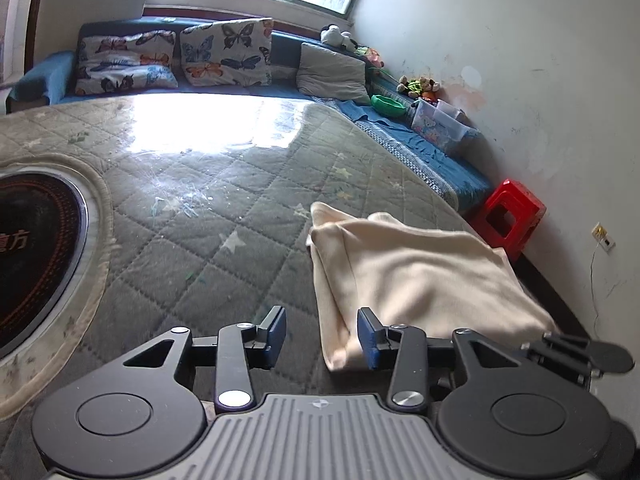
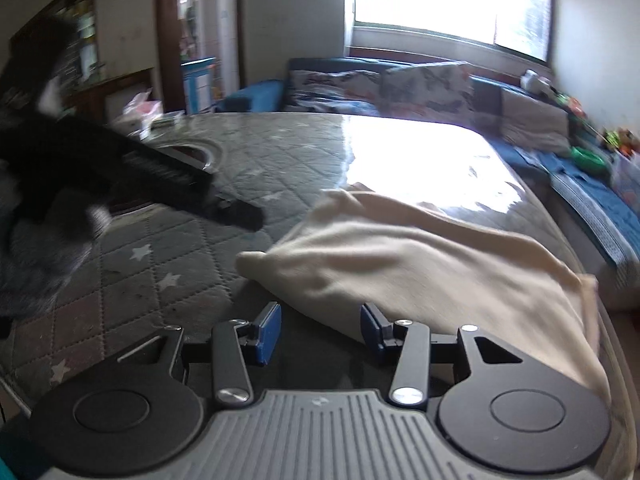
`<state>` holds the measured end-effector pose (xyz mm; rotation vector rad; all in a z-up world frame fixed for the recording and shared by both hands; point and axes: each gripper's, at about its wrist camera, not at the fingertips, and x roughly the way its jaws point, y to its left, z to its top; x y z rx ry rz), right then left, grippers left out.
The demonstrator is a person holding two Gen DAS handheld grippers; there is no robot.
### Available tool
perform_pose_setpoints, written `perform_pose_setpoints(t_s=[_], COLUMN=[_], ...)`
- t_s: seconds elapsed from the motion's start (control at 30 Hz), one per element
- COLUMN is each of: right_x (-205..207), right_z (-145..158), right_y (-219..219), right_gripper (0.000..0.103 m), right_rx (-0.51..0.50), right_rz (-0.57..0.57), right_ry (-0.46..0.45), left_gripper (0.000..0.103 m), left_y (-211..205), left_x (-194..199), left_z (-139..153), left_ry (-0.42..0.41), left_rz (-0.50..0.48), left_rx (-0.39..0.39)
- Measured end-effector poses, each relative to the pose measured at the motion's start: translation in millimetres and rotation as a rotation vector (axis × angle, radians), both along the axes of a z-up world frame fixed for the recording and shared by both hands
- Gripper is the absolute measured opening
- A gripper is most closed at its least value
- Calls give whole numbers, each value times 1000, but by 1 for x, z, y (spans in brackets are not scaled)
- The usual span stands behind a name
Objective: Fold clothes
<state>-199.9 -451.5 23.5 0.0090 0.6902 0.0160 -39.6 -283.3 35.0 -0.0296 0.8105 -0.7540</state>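
Here the two wrist views split the scene between them. The left wrist view alone shows the round black cooktop (image 1: pixel 36 252) set into the table, a red plastic stool (image 1: pixel 510 216) by the wall and butterfly-print cushions (image 1: pixel 226 52) on the blue bench under the window. The right wrist view, blurred, alone shows a doorway and shelves at the far left, and the left gripper (image 2: pixel 240 214) reaching in from that side as a dark shape over the quilted table cover (image 2: pixel 160 248).

The folded cream garment (image 1: pixel 420 276) lies on the cover near the table's rim. The left gripper (image 1: pixel 322 334) has its blue pads parted, with a near corner of the garment lying between them; the right pad seems to touch the cloth, the left pad stands clear. The right gripper (image 2: pixel 320 330) is likewise released, its pads apart just short of the garment's (image 2: pixel 420 264) near edge, gripping nothing.
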Motion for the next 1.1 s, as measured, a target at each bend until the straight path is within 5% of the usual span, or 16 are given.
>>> perform_pose_setpoints(t_s=[0.73,0.83,1.1], right_x=[-57,-63,-79], right_z=[-7,-6,-1], right_y=[-19,-15,-5], right_gripper=[67,77,82], right_rx=[128,130,116], right_rz=[-281,-295,-316], right_ry=[-7,-19,-50], left_gripper=[102,103,103], left_y=[16,19,26], left_x=[-88,-96,-113], left_z=[10,10,7], left_ry=[-166,-182,-200], left_rz=[-20,-19,-11], left_rx=[39,40,49])
